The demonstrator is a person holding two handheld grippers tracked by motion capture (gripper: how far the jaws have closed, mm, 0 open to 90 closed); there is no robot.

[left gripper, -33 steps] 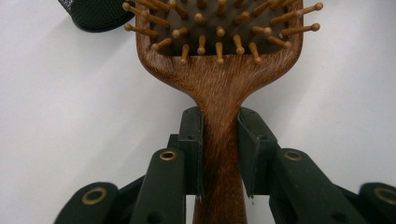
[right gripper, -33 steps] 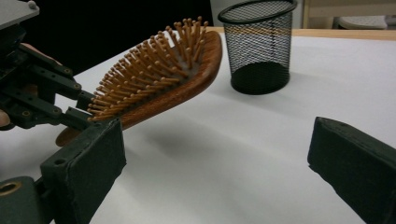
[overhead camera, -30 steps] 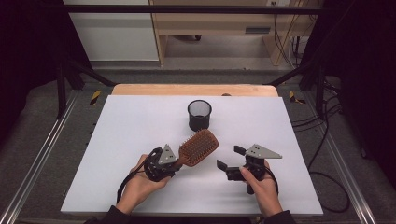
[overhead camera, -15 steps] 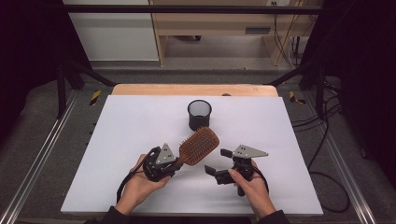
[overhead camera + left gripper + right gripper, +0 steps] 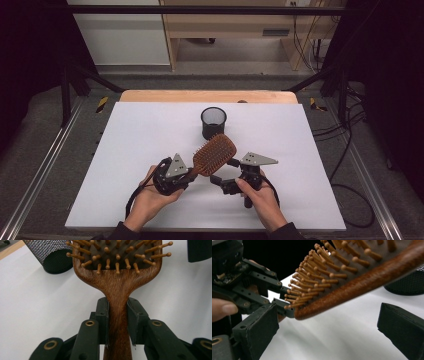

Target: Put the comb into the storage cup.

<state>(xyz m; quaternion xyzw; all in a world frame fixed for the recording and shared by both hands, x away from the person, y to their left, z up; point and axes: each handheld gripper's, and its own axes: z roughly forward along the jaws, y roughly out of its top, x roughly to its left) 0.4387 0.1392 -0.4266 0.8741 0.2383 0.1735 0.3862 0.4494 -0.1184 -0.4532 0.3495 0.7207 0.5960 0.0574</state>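
A wooden paddle hairbrush (image 5: 215, 153) with wooden bristles hangs above the white table, head toward the black mesh cup (image 5: 213, 122). My left gripper (image 5: 191, 173) is shut on the hairbrush's handle (image 5: 117, 322); both pads press its sides. My right gripper (image 5: 223, 171) stands open just right of the brush, jaws wide on either side of the brush head's lower edge (image 5: 352, 287), not touching it. In the right gripper view the left gripper (image 5: 284, 306) sits at the brush's neck.
The white table top (image 5: 140, 145) has bare room to the left, right and front. The mesh cup (image 5: 50, 255) stands upright just beyond the brush head. Metal frame rails run along both sides of the table.
My right gripper has moved left across the table, from well clear of the brush to right beside its head. The left gripper and the brush have stayed in place.
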